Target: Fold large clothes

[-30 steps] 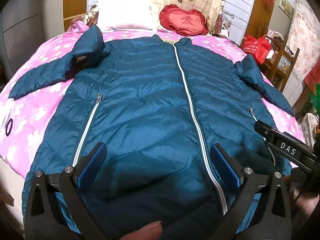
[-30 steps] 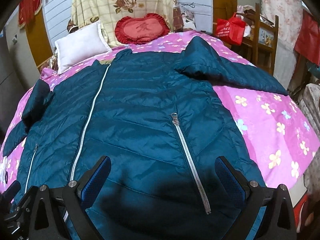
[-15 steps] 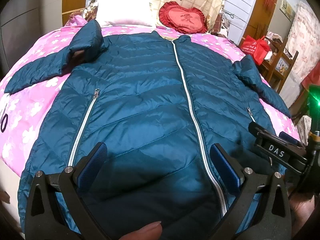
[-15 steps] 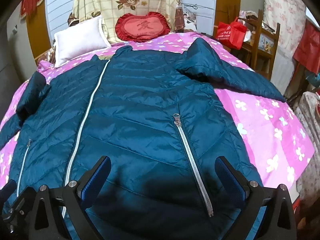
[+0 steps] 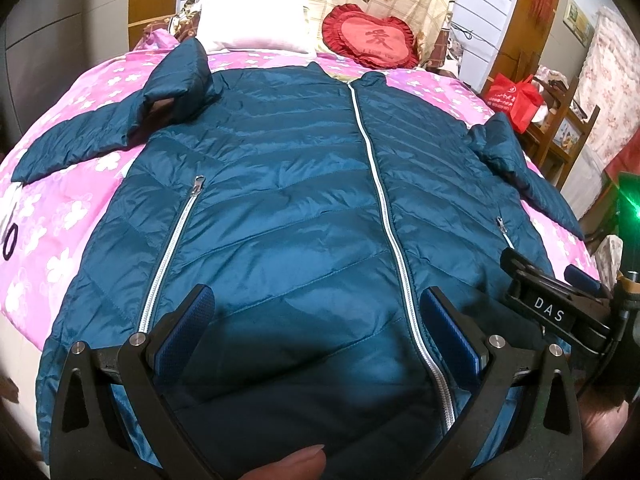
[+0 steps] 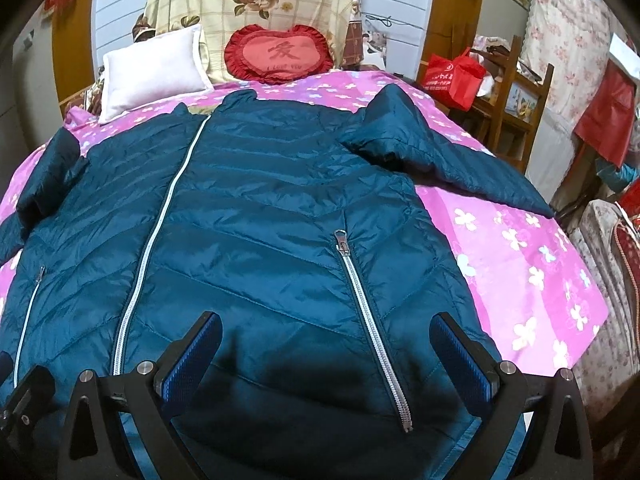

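**Both grippers are hovering at the hem of a jacket that is lying flat**

One teal puffer jacket [image 5: 280,208] is lying front-up on the pink flowered bedspread [image 5: 72,216], zipped shut, with its hem nearest the grippers and its collar pointing away toward the pillows. Its long axis, marked by the centre zipper [image 5: 380,184], is running straight ahead from both grippers.

The left gripper [image 5: 316,332] is hanging with its jaws spread wide and nothing between them, just over the hem, the centre zipper running close to its right-hand pad. The right gripper [image 6: 326,356] is likewise released and empty, straddling the right pocket zipper [image 6: 368,320].

Two sleeves are sticking outward: the left sleeve [image 5: 100,136] is lying ahead and to the left of the left gripper, and the right sleeve [image 6: 440,160] ahead and to the right of the right gripper. Each gripper is therefore nearer its own side's sleeve, which probably suits folding the sleeves inward first.

Three zippers are showing: one centre, two pocket. Beyond the collar are sitting one white pillow [image 6: 152,68] and one red heart cushion [image 6: 278,56].
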